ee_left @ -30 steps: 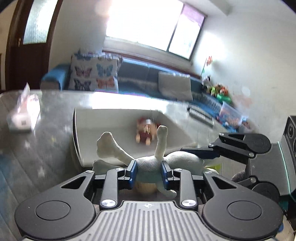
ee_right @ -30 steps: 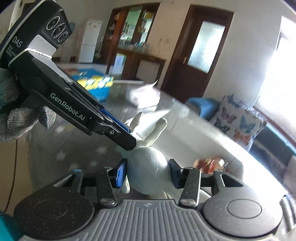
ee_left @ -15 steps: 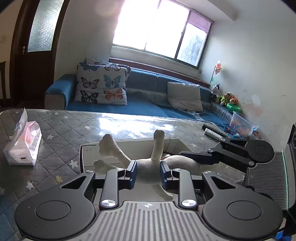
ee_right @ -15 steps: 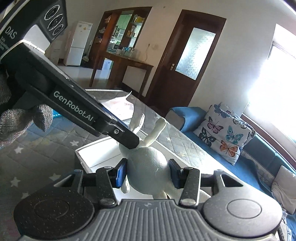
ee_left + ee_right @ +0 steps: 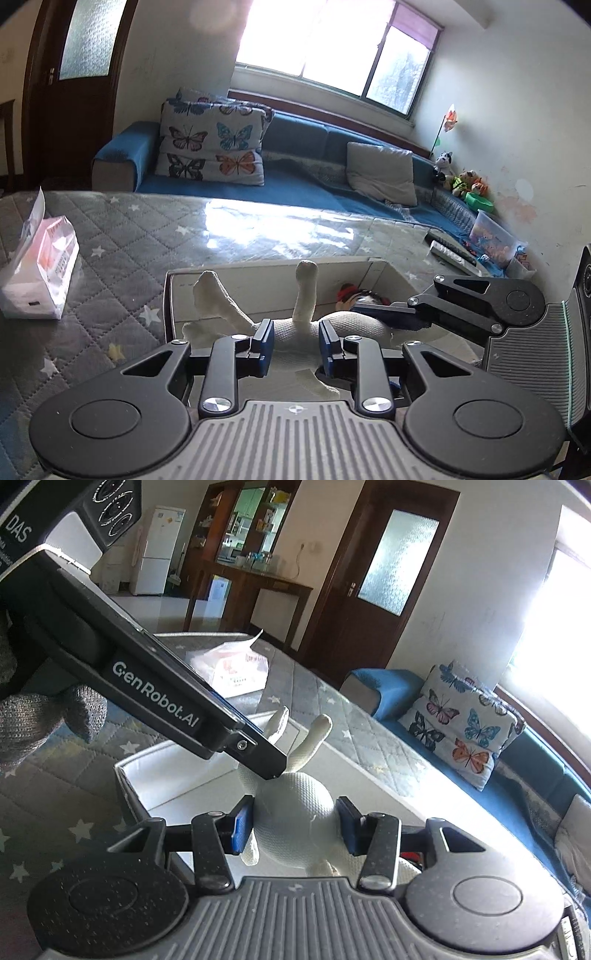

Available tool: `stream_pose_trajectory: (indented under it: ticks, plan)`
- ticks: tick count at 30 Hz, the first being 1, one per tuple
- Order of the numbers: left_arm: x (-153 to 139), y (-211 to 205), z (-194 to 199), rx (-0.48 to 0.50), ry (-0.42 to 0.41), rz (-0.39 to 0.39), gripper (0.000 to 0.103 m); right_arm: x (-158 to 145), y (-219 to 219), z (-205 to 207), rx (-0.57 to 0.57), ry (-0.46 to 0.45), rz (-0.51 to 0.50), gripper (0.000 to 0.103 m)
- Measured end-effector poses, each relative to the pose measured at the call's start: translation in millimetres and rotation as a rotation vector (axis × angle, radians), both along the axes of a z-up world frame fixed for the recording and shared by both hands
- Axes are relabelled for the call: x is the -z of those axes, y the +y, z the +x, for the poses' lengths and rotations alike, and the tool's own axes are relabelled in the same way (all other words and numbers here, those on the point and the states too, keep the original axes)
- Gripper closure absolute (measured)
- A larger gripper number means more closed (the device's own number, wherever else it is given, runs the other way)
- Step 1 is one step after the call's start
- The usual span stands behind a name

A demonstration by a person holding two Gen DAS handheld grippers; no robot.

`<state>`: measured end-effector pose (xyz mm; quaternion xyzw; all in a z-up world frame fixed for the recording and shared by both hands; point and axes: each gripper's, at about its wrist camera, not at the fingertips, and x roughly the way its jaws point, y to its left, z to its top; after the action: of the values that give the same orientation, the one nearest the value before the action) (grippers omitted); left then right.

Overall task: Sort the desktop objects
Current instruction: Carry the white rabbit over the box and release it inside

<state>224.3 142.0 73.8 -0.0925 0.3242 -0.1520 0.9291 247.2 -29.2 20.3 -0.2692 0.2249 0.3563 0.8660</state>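
A white knitted rabbit toy point(image 5: 295, 328) lies in a white open box point(image 5: 266, 269) on the grey quilted table. My left gripper point(image 5: 295, 345) is around its body near the ears, with the pads close to its sides. My right gripper point(image 5: 295, 825) is closed on the toy's round head point(image 5: 295, 812). The toy's two ears point(image 5: 314, 734) stick up. A small red-and-brown doll point(image 5: 354, 297) lies in the box beyond the rabbit. The left gripper's finger point(image 5: 258, 753) crosses the right wrist view above the toy.
A pink-and-white tissue pack point(image 5: 37, 273) stands on the table at the left. Remote controls point(image 5: 450, 251) lie at the table's far right edge. A blue sofa with butterfly cushions point(image 5: 210, 151) runs behind the table.
Both grippers with the rabbit have come down lower into the box. The left jaws have spread a little wider around the toy.
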Motion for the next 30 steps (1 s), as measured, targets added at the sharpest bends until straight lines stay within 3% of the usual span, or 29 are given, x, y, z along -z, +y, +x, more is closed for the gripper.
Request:
stream_pose_trajectory:
  ticks: [10,22,30]
  plan:
    - [14.9,-0.1,9.4,-0.006,0.049,0.002,0.073,10.0,-3.6,22.3,0.032,0.086,0.014,0.053]
    - [6.7,-7.7,-8.0,-0.009,0.039,0.009,0.073,-4.3,-18.6,10.1,0.056,0.063,0.044,0.05]
    - [-0.9,-21.7,-30.9,0.01,0.026,0.011,0.073,-17.7,-41.6,-19.4,0.085,0.04,0.071,0.032]
